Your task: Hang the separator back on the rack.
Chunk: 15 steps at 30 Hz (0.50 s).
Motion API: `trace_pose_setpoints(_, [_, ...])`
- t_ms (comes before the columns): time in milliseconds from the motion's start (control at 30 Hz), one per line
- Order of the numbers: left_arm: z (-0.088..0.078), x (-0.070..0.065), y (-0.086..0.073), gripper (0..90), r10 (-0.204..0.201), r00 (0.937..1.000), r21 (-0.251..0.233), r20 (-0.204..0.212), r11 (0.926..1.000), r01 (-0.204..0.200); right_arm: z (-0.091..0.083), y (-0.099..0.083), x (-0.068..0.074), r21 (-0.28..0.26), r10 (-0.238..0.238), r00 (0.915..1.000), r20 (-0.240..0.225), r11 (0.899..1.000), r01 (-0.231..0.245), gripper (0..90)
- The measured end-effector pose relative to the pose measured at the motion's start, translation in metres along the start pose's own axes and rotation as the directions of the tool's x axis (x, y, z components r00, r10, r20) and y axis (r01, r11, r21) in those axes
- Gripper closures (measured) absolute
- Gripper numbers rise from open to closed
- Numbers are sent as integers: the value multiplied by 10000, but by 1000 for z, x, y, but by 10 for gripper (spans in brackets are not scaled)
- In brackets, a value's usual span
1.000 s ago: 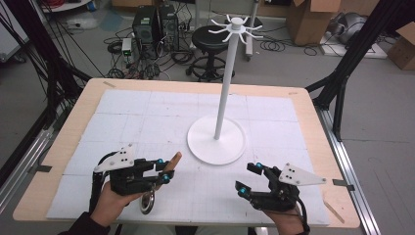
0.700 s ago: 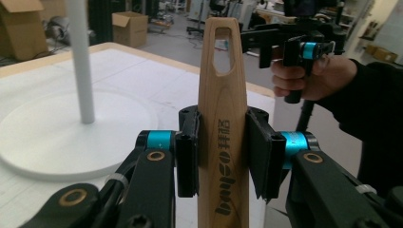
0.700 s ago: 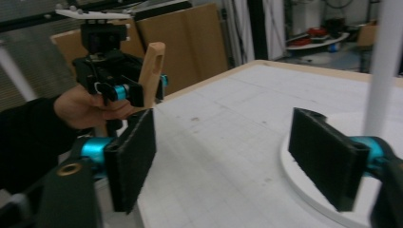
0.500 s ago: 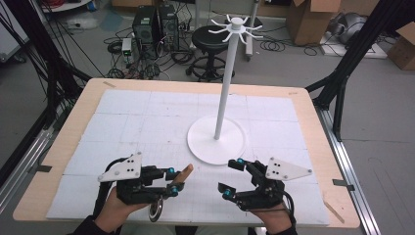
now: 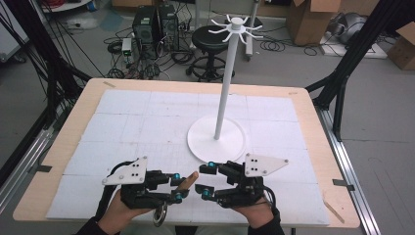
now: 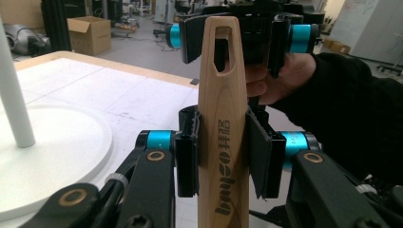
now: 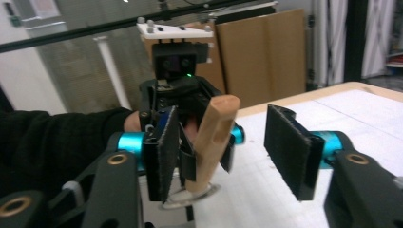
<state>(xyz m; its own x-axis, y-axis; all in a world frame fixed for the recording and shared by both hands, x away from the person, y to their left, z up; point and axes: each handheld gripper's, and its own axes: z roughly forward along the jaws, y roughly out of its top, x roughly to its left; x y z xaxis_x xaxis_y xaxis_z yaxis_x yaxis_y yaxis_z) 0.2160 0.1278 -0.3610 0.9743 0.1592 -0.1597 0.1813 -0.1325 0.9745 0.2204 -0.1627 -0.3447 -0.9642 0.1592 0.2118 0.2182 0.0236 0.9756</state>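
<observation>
The wooden table (image 5: 313, 147) carries a white mat, and on it the white stand (image 5: 217, 139) rises from its round base, well behind both hands; near the front edge the left gripper (image 5: 178, 186) is clamped on a wooden handle (image 6: 223, 142), which juts from its jaws toward the right gripper (image 5: 204, 178); the right gripper's jaws have just been closing, yet they stand apart, the handle's slotted tip (image 7: 214, 137) between them and clear of the pads.
</observation>
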Motion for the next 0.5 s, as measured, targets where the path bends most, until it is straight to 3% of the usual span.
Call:
trace_pose_setpoints(367, [-1,0,0,672,1,9985,-121,541,9999,6,12,2,-1,-66,-306,9969,-725,9995,302,671])
trace_pose_setpoints(500, [-1,0,0,672,25,9979,-190,645,9998,-13,13,4,1,-26,-360,9960,-815,9994,359,692])
